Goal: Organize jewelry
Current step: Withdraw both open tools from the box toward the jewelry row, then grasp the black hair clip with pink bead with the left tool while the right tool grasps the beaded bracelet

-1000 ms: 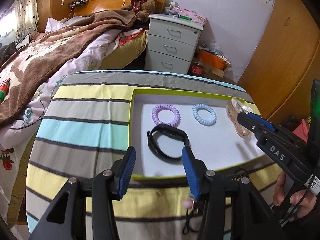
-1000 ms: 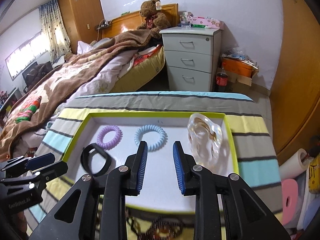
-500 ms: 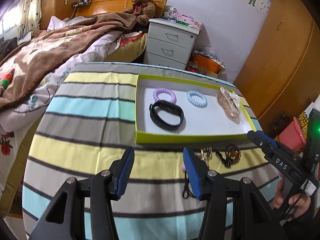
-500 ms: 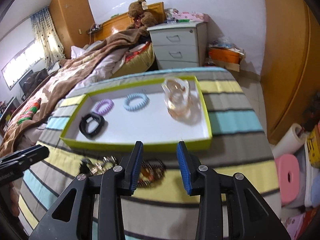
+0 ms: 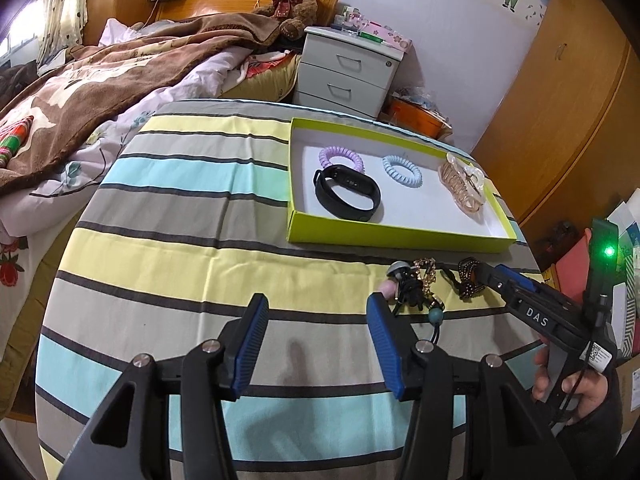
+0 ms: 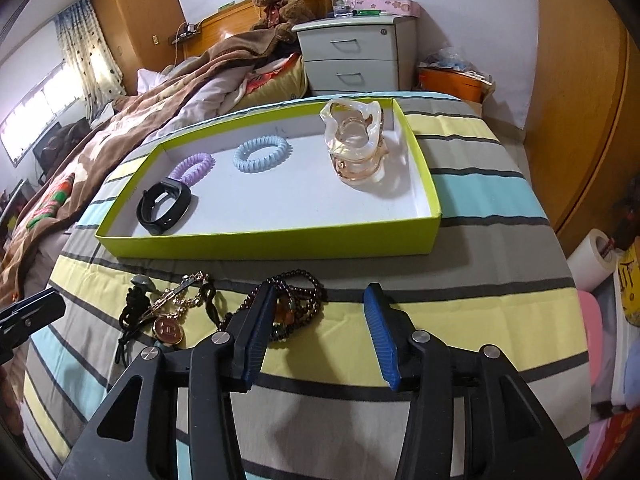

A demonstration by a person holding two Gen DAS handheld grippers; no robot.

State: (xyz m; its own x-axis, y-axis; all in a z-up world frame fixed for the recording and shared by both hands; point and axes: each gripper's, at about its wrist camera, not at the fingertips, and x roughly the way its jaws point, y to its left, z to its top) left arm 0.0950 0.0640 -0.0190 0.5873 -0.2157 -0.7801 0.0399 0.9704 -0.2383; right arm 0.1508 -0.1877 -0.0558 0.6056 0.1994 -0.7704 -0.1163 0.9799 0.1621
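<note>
A green-edged white tray [image 5: 384, 236] [image 6: 280, 246] on the striped table holds a black wristband [image 5: 346, 192] [image 6: 162, 206], a purple coil hair tie [image 5: 341, 157] [image 6: 192, 164], a blue coil hair tie [image 5: 401, 165] [image 6: 260, 152] and a clear amber hair claw [image 5: 462, 186] [image 6: 356, 144]. In front of the tray lie a gold chain with black cords [image 5: 416, 284] [image 6: 168, 304] and a dark bead bracelet [image 5: 468, 276] [image 6: 296, 300]. My left gripper [image 5: 316, 344] is open and empty over the cloth. My right gripper [image 6: 318, 332] is open and empty, its left finger beside the beads.
The table has a striped cloth [image 5: 192, 216]. A bed with a brown blanket [image 5: 100, 76] lies to the left. A white nightstand [image 5: 348, 68] and a teddy bear [image 5: 290, 0] stand behind. Wooden wardrobes [image 5: 560, 92] are on the right.
Both grippers pulled back from the tray toward the table's front edge. The right gripper opened wider and now stands at the loose bead bracelet. The tray's items have not moved.
</note>
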